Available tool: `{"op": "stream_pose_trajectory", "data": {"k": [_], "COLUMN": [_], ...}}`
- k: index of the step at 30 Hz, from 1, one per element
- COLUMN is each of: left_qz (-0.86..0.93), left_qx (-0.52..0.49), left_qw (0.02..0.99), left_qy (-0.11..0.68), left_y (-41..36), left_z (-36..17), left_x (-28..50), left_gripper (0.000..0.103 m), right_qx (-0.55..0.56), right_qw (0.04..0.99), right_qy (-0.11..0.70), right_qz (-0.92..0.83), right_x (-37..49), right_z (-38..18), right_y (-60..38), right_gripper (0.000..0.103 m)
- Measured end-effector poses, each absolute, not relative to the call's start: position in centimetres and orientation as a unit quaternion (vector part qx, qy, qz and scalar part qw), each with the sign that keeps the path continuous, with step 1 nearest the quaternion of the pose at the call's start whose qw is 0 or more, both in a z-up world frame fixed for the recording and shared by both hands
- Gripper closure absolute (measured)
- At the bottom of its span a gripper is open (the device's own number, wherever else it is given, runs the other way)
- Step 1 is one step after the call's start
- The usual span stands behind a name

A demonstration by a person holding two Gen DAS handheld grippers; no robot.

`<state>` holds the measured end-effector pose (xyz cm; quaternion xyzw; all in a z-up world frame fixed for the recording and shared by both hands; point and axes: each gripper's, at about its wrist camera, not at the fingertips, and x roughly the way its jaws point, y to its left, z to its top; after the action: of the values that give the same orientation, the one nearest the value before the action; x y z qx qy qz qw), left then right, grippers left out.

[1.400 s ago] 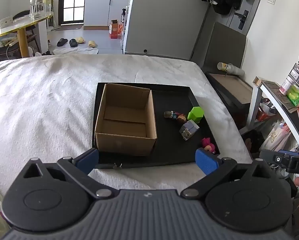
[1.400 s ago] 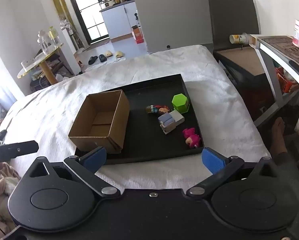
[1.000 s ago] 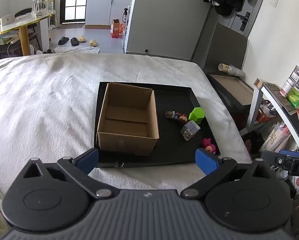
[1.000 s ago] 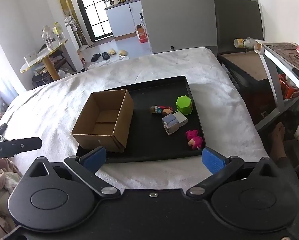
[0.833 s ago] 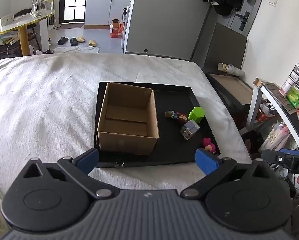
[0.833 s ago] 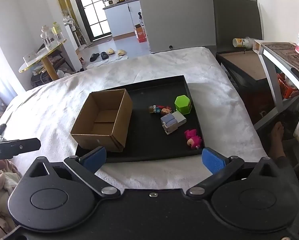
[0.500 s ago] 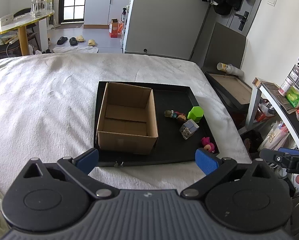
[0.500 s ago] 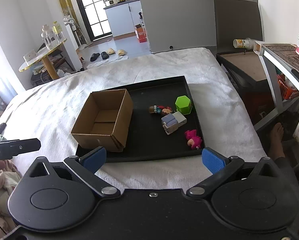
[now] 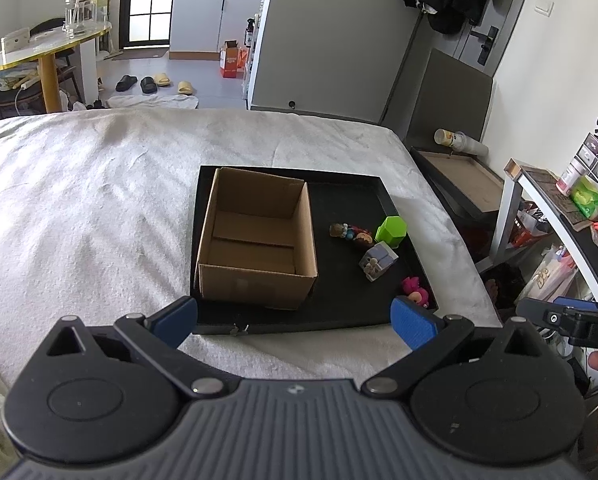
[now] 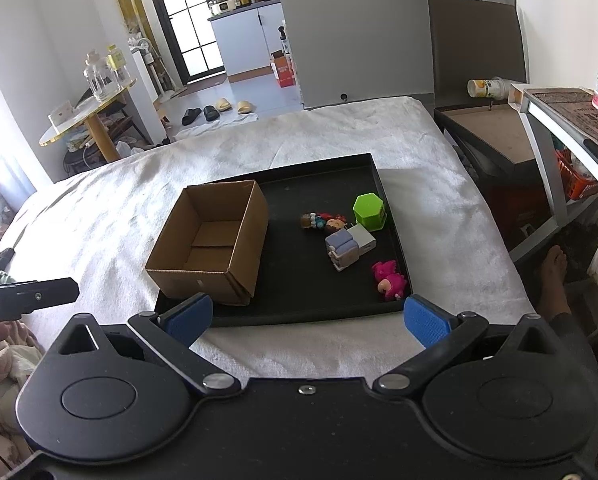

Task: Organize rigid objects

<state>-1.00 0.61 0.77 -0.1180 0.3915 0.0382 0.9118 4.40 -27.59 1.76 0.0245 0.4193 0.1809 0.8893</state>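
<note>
Nothing sorted yet, judging by the layout: open brown cardboard box bare inside, standing on the left half of the shallow black tray. Right of the box, four small toys loose on the tray floor: green hexagonal block farthest back, multicoloured lying figurine just beside it, white-and-lavender blocky toy nearer, pink plush-like figure at the near right corner. All four left to move, probably. Left gripper spread wide, empty, short of the tray's near edge. Right gripper likewise agape, holding nothing.
</note>
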Motion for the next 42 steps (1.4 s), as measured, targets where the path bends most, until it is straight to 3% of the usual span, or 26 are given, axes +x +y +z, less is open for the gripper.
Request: {"op": "stream_pose_trajectory", "data": {"k": [42], "left_qz": [0.032], "left_qx": [-0.118], "left_qw": [0.912], "left_qy": [0.392], "left_y": [1.1], "left_z": [0.96], "left_x": [-0.41], "left_gripper": [0.001], "right_qx": [0.023], "right_qw": [0.892], "right_qy": [0.42], "right_qz": [0.164], "right_x": [4.61], "right_z": [1.39], "right_y": [-28.03], "right_gripper": [0.0]}}
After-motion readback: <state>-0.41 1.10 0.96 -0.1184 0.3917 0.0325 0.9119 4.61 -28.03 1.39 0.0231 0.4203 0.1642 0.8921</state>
